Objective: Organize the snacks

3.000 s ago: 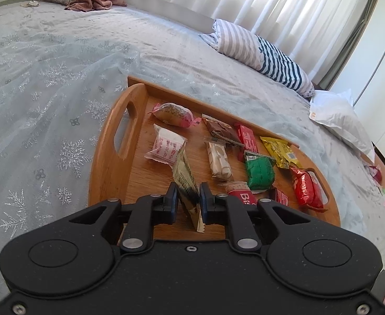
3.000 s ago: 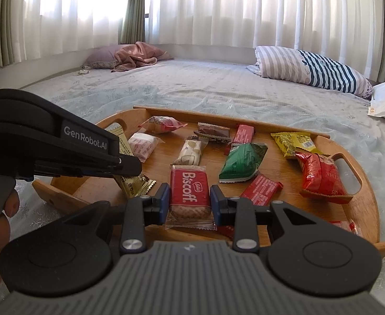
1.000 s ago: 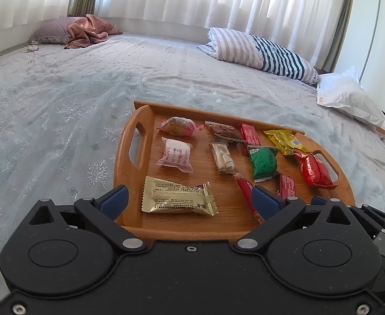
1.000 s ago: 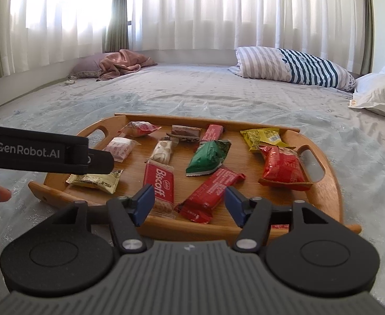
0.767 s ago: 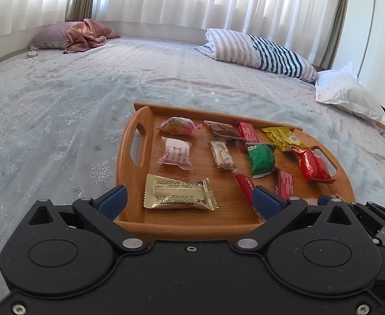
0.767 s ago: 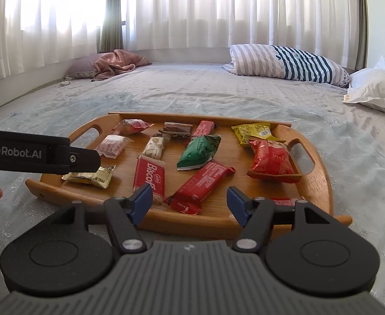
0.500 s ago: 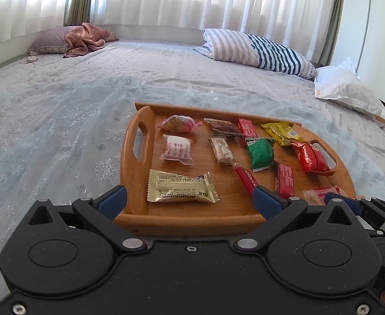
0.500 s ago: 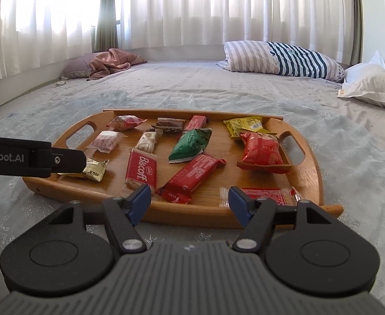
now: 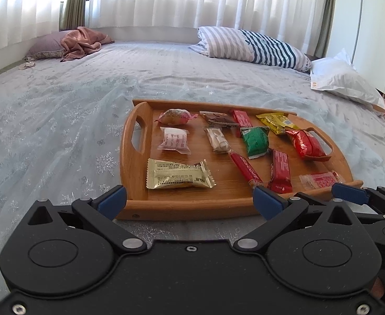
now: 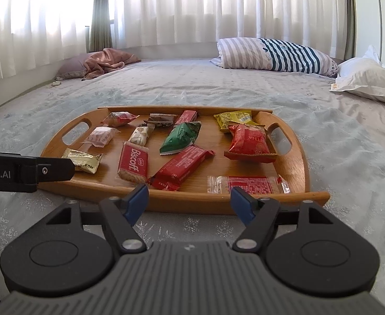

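I have both tools hovering just short of the near rim of the wooden tray [image 10: 304, 157], which sits on the bed [image 10: 349, 136]; the left tool [image 9: 190, 199] is spread wide with nothing between its pads; the right tool [image 10: 190, 200] is opening, also with nothing in it. On the tray, the gold packet [image 9: 178, 174] lies flat at the near left corner; the Biscoff pack [image 10: 133, 162] sits right of it, then a long red bar [image 10: 183, 166] lying askew, its near end just beside the Biscoff pack; a clear-ended red wrapper [image 10: 247, 184] rests along the near right rim; the green pack [image 10: 180, 137] is mid-tray; the red bag [image 10: 249, 143] is by the right handle, with the yellow pack [image 10: 233, 119] beyond it; smaller packets line the far left.
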Action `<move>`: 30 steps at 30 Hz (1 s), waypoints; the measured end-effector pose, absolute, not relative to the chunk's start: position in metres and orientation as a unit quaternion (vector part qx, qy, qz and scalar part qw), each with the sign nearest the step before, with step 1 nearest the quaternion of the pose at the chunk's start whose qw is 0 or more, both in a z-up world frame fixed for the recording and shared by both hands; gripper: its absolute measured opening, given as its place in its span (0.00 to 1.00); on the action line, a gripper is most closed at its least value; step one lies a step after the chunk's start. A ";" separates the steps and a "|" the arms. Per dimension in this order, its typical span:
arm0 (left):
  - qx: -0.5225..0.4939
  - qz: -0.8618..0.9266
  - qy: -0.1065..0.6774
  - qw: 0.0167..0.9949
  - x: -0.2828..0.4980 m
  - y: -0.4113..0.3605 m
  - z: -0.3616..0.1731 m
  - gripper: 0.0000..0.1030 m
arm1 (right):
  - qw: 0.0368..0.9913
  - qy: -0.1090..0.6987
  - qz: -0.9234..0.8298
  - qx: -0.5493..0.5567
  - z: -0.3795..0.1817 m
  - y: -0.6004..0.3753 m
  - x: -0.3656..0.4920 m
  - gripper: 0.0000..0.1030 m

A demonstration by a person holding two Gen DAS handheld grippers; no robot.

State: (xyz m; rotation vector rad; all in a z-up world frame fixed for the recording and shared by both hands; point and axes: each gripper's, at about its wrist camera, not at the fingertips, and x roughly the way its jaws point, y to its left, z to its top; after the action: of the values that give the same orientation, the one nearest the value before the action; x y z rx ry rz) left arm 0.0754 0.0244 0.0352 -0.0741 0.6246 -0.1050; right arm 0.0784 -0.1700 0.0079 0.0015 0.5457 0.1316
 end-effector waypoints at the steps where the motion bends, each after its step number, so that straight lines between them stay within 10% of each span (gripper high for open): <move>1: -0.035 -0.052 0.308 0.949 0.075 0.024 0.034 1.00 | 0.961 0.270 0.065 0.000 0.008 -0.170 0.077 0.79; 30: -0.006 -0.044 0.343 0.938 0.066 0.013 0.005 1.00 | 0.953 0.303 0.015 -0.002 -0.014 -0.188 0.058 0.86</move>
State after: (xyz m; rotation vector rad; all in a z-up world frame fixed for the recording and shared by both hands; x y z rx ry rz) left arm 0.0655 0.0135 0.0046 -0.0125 0.7010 -0.0899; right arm 0.0582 -0.1885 -0.0138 -0.0032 0.6163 0.0296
